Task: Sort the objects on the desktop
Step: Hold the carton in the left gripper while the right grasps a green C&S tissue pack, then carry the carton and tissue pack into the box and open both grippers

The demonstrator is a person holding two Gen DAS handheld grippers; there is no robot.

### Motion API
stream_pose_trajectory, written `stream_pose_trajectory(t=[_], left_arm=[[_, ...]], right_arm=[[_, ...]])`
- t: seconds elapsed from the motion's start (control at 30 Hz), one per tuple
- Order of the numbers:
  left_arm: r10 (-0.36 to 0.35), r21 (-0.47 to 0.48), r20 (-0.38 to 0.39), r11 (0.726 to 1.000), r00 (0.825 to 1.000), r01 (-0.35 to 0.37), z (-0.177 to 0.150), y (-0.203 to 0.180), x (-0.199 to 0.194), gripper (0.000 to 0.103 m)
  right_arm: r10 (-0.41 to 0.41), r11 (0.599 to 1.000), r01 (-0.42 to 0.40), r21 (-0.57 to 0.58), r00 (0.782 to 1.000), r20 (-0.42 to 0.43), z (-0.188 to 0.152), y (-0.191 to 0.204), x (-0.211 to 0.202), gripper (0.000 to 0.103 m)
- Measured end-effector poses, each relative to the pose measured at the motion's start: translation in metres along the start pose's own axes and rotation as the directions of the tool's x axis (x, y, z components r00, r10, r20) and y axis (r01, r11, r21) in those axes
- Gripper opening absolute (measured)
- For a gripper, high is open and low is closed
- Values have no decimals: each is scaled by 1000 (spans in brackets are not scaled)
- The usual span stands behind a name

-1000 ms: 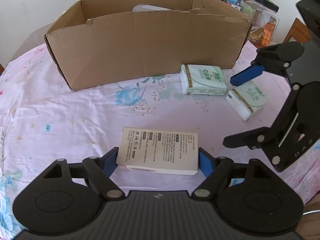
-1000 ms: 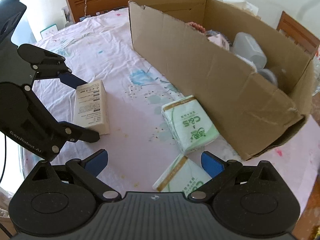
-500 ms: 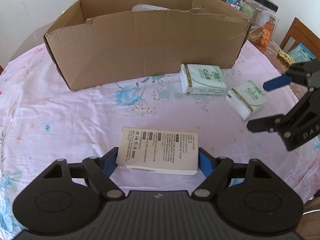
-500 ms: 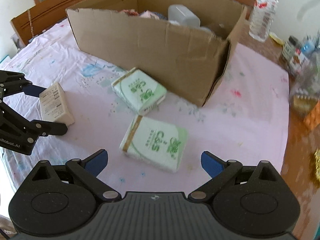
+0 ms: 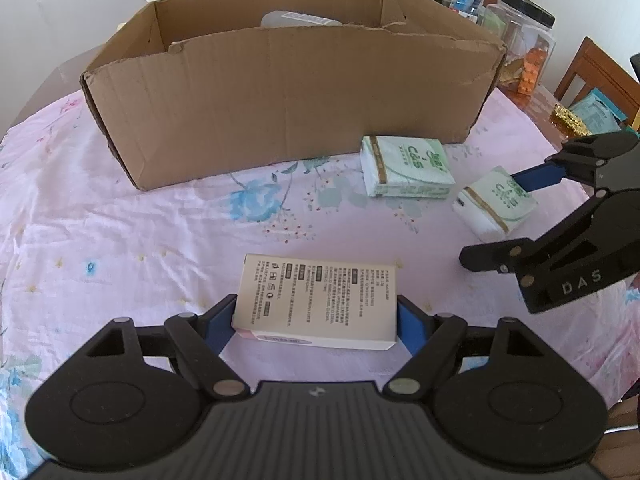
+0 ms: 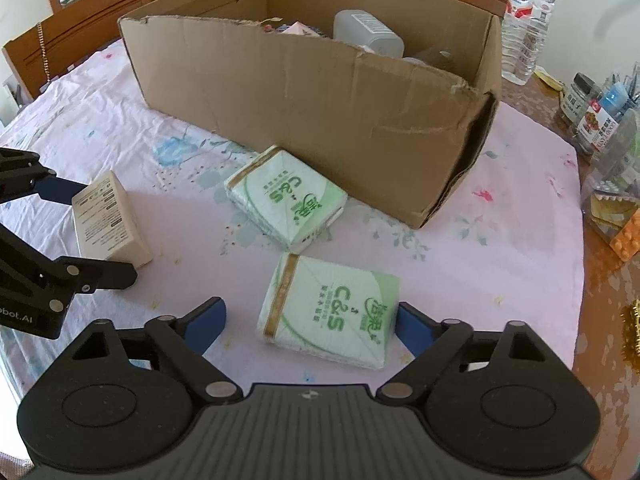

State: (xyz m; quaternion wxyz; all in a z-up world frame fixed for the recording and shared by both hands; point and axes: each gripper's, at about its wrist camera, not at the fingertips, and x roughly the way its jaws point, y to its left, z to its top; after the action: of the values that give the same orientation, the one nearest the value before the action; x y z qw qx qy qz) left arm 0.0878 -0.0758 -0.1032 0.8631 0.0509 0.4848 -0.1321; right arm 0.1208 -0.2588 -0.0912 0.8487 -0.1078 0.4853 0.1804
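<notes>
The left gripper (image 5: 316, 318) is low over the pink flowered tablecloth (image 5: 120, 240), and its two blue pads press on the short ends of a white box with printed text (image 5: 316, 300), so it is clamped on this box. The box lies flat on the cloth.

The right gripper (image 6: 310, 322) stands with its fingers apart around the nearer tissue pack (image 6: 332, 310). The right pad (image 6: 412, 328) touches, or almost touches, the green end of the pack; the left pad (image 6: 206, 318) is apart from the other end. The pack lies flat on the cloth, so the gripper does not hold it. In the left wrist view the same gripper (image 5: 500, 218) comes in from the right side over this pack (image 5: 494, 204).

Just behind it lies the second tissue pack (image 6: 286, 198), turned at an angle, near the front wall of the cardboard box (image 6: 304, 80). The two packs are near each other but do not touch.

The cardboard box is open at the top, and inside it a pale plastic container (image 6: 368, 36) shows, with other things that are not clear. Behind the box stands a water bottle (image 6: 526, 20), and at the right edge of the table there are jars (image 6: 580, 104) and other small things.
</notes>
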Motion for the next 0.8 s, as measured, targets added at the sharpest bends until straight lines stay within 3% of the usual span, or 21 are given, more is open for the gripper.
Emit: stream_pose_trajectory(t=[0.2, 0.43, 0.8], left_arm=[[-13, 5, -1, 1000, 1000, 13, 3, 3, 1, 80], [-27, 30, 18, 999, 999, 26, 10, -1, -5, 80], [-34, 34, 70, 999, 997, 32, 25, -11, -35, 80]], right_arm=[[-18, 1000, 18, 24, 1000, 1, 3, -7, -4, 72], [-18, 1000, 18, 13, 1000, 3, 4, -11, -10, 71], [-2, 995, 6, -98, 999, 50, 14, -9, -44, 71]])
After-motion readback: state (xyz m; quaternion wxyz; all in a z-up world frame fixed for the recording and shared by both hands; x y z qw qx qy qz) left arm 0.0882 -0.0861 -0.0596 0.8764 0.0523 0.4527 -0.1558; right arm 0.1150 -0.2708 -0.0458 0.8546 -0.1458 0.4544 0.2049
